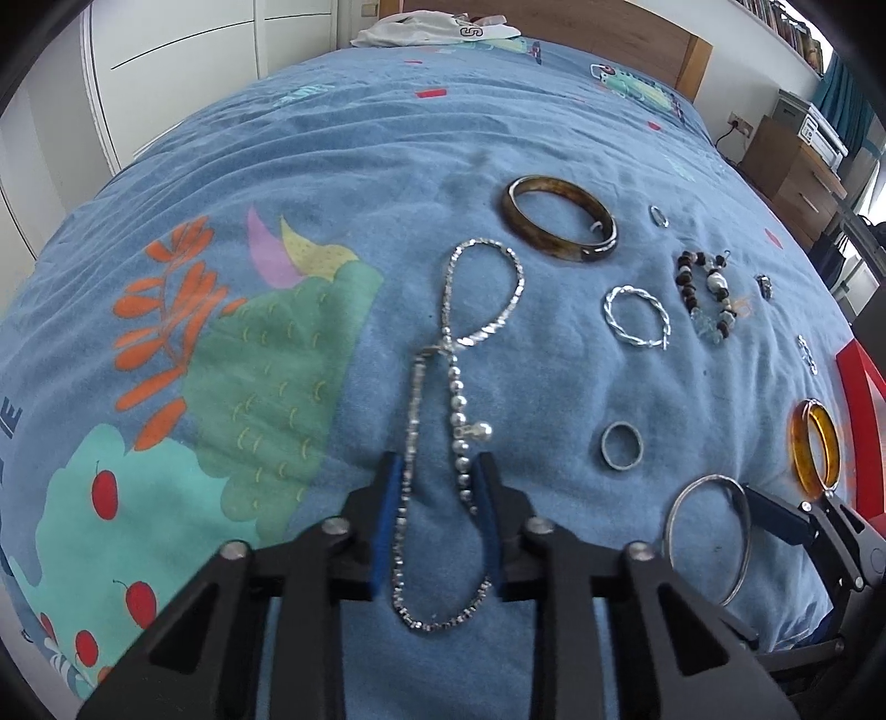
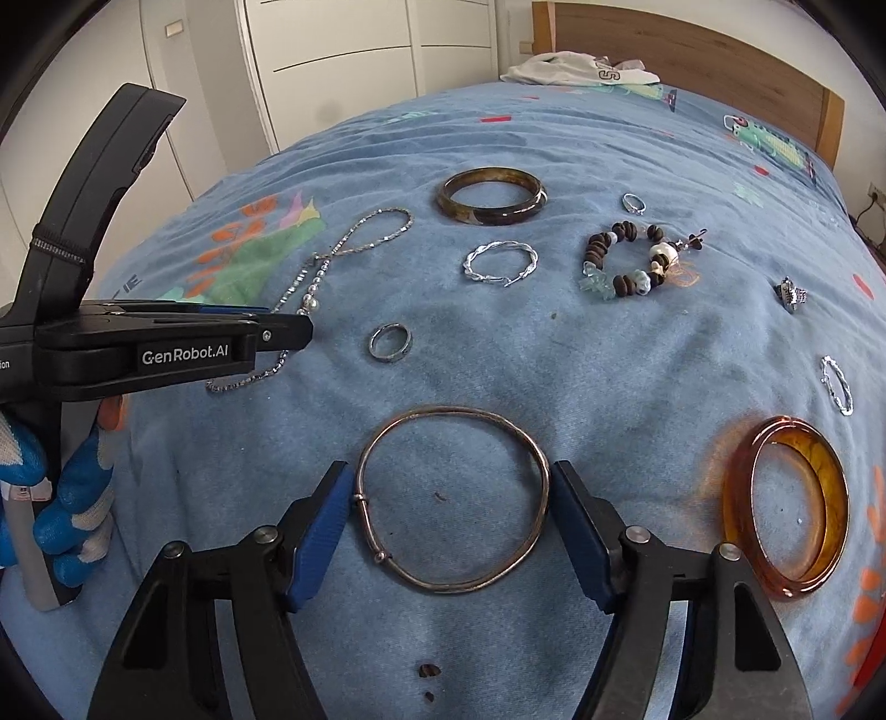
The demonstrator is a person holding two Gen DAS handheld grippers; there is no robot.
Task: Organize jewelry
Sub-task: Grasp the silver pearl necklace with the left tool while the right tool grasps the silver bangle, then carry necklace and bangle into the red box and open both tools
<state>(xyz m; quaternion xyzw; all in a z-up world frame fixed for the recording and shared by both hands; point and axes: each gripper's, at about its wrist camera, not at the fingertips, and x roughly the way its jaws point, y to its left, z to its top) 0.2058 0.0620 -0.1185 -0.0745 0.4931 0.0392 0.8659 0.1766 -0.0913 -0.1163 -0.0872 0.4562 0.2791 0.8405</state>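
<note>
The left gripper [image 1: 437, 471] is pointing down at the bed [image 1: 343, 183], its blue pads straddling the two strands of a silver necklace [image 1: 443, 343] that is lying in a long loop on the blue bedspread. The pads are sitting close on either side of the strands, yet a gap is showing between them, so the jaws are not clamping the chain. The right wrist view is showing this same gripper [image 2: 288, 332] from the side, with a gloved hand [image 2: 61, 498] gripping its handle, something the left view is not catching.

The right gripper [image 2: 451, 498] is standing with its blue pads just outside a thin metal bangle [image 2: 448, 498], one at each side of the ring; whether the pads are touching it I cannot tell. In the left view only one jaw of that gripper is showing, beside the bangle [image 1: 706, 537].

Spread across the bed are lying a dark brown bangle [image 2: 490, 196], a twisted silver hoop [image 2: 501, 263], a beaded bracelet [image 2: 637, 260], a small grey ring [image 2: 390, 342] and an amber bangle [image 2: 786, 507]. The right view is also showing two small silver pieces [image 2: 792, 296] near the bed's right side more clearly. A white garment [image 1: 437, 27] is resting by the wooden headboard [image 2: 692, 61].
</note>
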